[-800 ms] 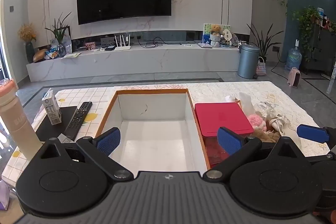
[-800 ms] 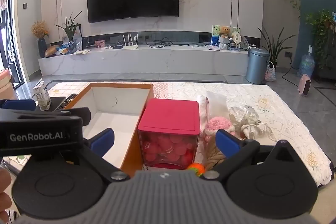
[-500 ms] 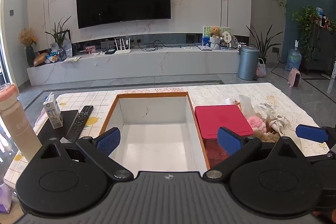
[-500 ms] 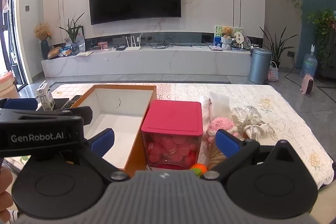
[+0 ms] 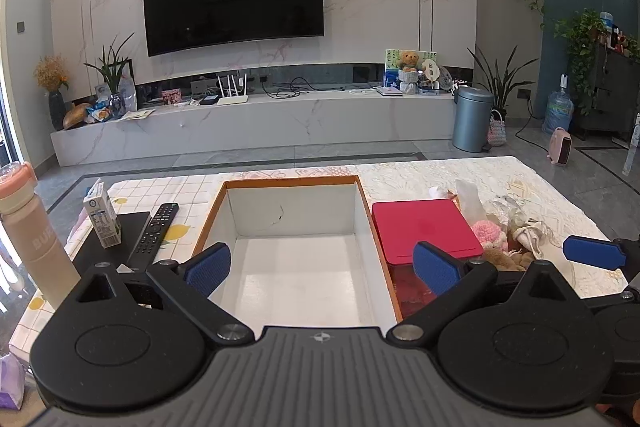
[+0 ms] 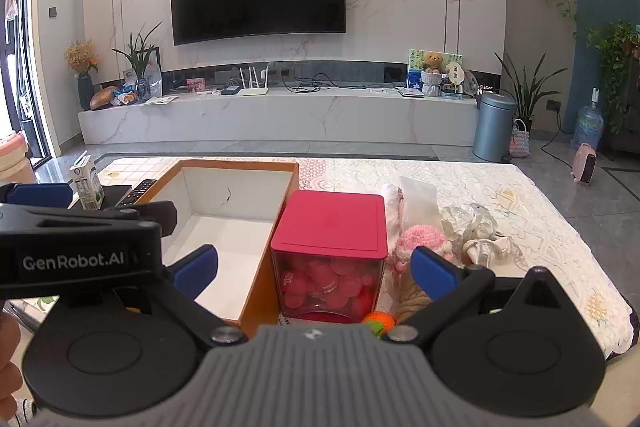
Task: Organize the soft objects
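Both grippers spread wide, nothing held, over the table's near edge.

Left gripper [image 5: 322, 265] over 1 empty orange-rimmed box [image 5: 296, 255]; right gripper [image 6: 314, 269] over 1 red-lidded container [image 6: 330, 223] touching the box's right wall. Soft-objects pile [image 6: 424, 245] just right of it, mid-table: 1 pink knit piece, rest too tangled to count. Only right view shows the orange knit ball [image 6: 378, 321] & "GenRobot.AI" on the left gripper's side. Left view alone: pink bottle [image 5: 30, 227] at left edge, "BU…" readable; 1 remote [image 5: 156, 229], 1 milk carton [image 5: 102, 219].
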The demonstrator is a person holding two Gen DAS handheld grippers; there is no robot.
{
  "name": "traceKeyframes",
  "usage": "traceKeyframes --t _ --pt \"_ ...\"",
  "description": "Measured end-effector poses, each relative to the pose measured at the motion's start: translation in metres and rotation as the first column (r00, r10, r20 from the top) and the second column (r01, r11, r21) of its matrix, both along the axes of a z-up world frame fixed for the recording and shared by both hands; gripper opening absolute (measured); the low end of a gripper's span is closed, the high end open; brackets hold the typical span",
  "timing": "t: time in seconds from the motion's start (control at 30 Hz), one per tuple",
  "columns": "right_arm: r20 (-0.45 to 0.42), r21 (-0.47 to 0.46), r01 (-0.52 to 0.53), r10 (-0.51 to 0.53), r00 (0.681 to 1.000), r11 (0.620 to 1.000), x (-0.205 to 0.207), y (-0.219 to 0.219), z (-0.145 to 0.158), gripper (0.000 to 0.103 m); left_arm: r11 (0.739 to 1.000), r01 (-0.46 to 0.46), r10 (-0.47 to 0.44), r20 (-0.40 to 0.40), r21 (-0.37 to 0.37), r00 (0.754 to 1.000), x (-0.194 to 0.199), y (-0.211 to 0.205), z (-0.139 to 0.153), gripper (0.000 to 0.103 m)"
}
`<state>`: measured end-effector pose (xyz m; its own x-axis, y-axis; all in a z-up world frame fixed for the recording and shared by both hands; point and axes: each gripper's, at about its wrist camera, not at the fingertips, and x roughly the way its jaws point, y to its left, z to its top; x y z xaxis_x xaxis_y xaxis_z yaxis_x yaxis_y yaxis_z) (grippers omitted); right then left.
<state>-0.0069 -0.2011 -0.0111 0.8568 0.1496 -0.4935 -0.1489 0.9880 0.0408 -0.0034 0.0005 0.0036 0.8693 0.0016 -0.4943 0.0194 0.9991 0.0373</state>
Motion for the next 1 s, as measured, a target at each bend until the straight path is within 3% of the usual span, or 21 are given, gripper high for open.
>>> traceKeyframes --t 1.0 --pt "-0.028 -0.034 -0.01 0.009 1.0 0.999 0.0034 0.0062 -0.0034 0.1 0.999 -0.013 0.014 -0.014 0.05 1.0 -0.0004 -0.0044 -0.0039 0.103"
